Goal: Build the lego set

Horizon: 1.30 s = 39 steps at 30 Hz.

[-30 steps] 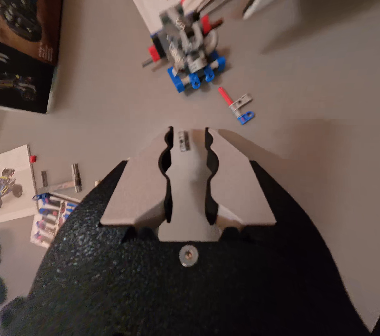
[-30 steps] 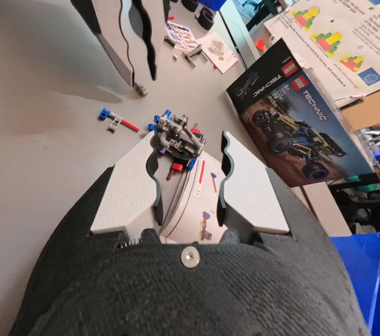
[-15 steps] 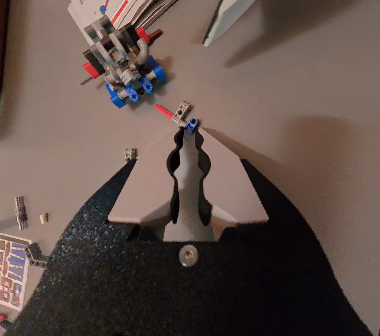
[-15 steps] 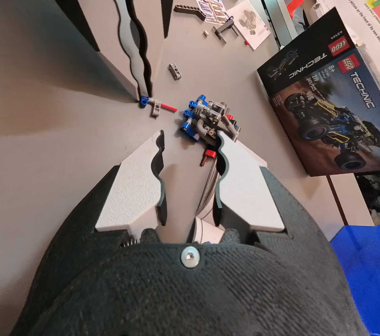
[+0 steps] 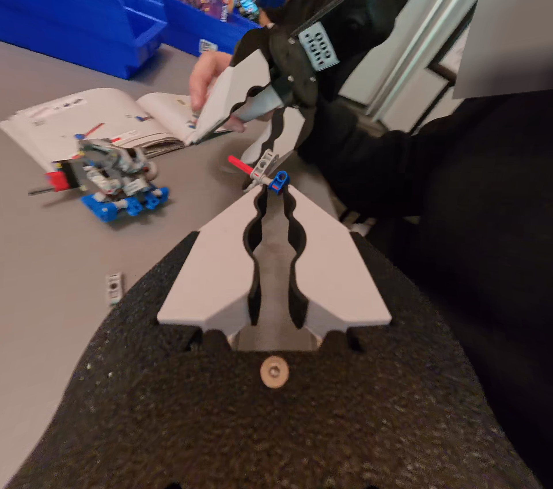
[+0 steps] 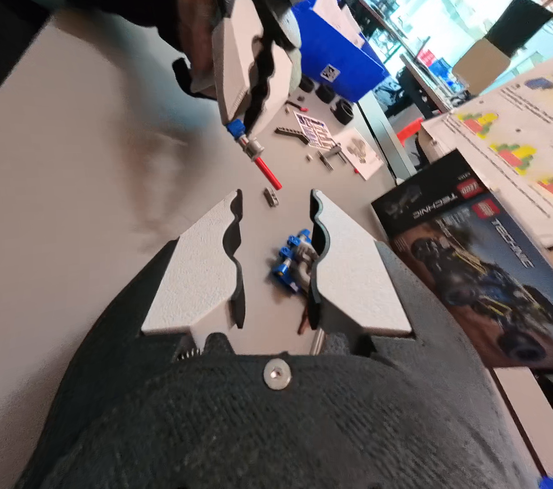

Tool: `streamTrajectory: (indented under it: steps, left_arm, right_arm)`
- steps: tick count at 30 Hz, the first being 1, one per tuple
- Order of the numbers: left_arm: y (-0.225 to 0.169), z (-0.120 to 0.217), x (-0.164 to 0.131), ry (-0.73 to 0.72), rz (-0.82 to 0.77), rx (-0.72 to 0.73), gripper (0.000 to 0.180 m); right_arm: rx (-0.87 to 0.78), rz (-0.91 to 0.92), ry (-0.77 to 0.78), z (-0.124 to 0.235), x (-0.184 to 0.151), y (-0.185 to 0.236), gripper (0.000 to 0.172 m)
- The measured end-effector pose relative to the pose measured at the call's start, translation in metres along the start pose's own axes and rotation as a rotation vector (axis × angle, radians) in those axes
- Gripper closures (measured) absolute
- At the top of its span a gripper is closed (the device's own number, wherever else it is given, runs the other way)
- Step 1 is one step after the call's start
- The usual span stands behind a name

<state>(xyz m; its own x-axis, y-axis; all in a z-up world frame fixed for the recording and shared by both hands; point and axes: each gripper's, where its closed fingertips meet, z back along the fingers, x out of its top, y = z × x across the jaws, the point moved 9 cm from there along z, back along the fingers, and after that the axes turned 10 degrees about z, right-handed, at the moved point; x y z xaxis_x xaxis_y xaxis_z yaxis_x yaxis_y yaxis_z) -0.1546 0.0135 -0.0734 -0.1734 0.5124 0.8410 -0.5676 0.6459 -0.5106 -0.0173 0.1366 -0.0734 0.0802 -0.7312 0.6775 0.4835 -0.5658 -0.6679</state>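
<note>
Printed toy box (image 6: 466, 259), wording left untranscribed

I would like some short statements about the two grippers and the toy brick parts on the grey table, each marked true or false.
1. The left gripper grips the small axle assembly by its blue end. True.
2. The axle assembly lies flat on the table. False: it is lifted clear.
3. The right gripper is open and holds nothing. True.
4. The partly built model is in the right gripper. False: it stands on the table.
5. The instruction booklet is closed. False: it lies open.
</note>
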Motion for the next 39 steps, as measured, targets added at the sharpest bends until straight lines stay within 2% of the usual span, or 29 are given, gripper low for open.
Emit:
streamTrajectory:
  steps: [2, 6, 9, 12, 16, 19, 22, 24, 25, 27, 29, 30, 32, 34, 36, 39]
  left_arm:
    - [-0.001, 0.001, 0.000, -0.004, 0.037, -0.068, 0.172]
    - [0.003, 0.001, 0.000, 0.000, 0.070, -0.112, 0.172]
    - [0.006, 0.004, 0.003, -0.003, 0.041, -0.075, 0.173]
    - [0.005, 0.008, 0.005, 0.063, -0.126, 0.075, 0.161]
    - [-0.011, -0.001, 0.007, 0.266, -0.498, 0.267, 0.153]
    - [-0.025, -0.017, 0.008, 0.393, -0.715, 0.354, 0.155]
    - [-0.028, -0.033, 0.002, 0.549, -0.833, 0.416, 0.157]
    - [-0.023, -0.039, 0.000, 0.621, -0.879, 0.510, 0.174]
    - [-0.021, -0.040, -0.001, 0.654, -0.893, 0.539, 0.175]
    - [-0.019, -0.040, 0.000, 0.647, -0.877, 0.566, 0.176]
    - [-0.015, -0.038, 0.004, 0.589, -0.802, 0.598, 0.176]
    - [-0.011, -0.036, 0.006, 0.550, -0.740, 0.598, 0.176]
    - [-0.005, -0.032, 0.007, 0.450, -0.576, 0.572, 0.176]
    - [0.002, -0.027, 0.007, 0.360, -0.401, 0.538, 0.176]
    - [0.011, -0.021, 0.005, 0.276, -0.258, 0.556, 0.175]
    - [0.022, -0.016, -0.003, 0.183, -0.110, 0.631, 0.175]
  right_arm:
    - [0.027, 0.021, -0.020, -0.003, 0.005, 0.003, 0.134]
    - [0.100, 0.009, -0.047, -0.008, 0.012, 0.006, 0.166]
    - [0.176, -0.059, -0.031, -0.010, 0.009, 0.008, 0.171]
    - [0.221, -0.155, -0.015, -0.010, 0.004, 0.008, 0.170]
    - [0.290, -0.221, 0.097, -0.013, -0.005, 0.011, 0.170]
    - [0.333, -0.250, 0.191, -0.019, -0.011, 0.015, 0.170]
    - [0.361, -0.268, 0.218, -0.022, -0.011, 0.018, 0.170]
    - [0.357, -0.260, 0.229, -0.022, -0.010, 0.017, 0.170]
    - [0.347, -0.255, 0.234, -0.021, -0.010, 0.017, 0.170]
    - [0.330, -0.245, 0.224, -0.019, -0.011, 0.015, 0.169]
    - [0.285, -0.224, 0.179, -0.016, -0.012, 0.013, 0.156]
    - [0.254, -0.218, 0.161, -0.014, -0.013, 0.011, 0.156]
    - [0.181, -0.201, 0.143, -0.012, -0.017, 0.005, 0.169]
    - [0.151, -0.207, 0.139, -0.011, -0.019, 0.002, 0.167]
    - [0.123, -0.186, 0.186, -0.007, -0.023, 0.000, 0.148]
    - [0.018, -0.120, 0.211, 0.002, -0.022, -0.009, 0.143]
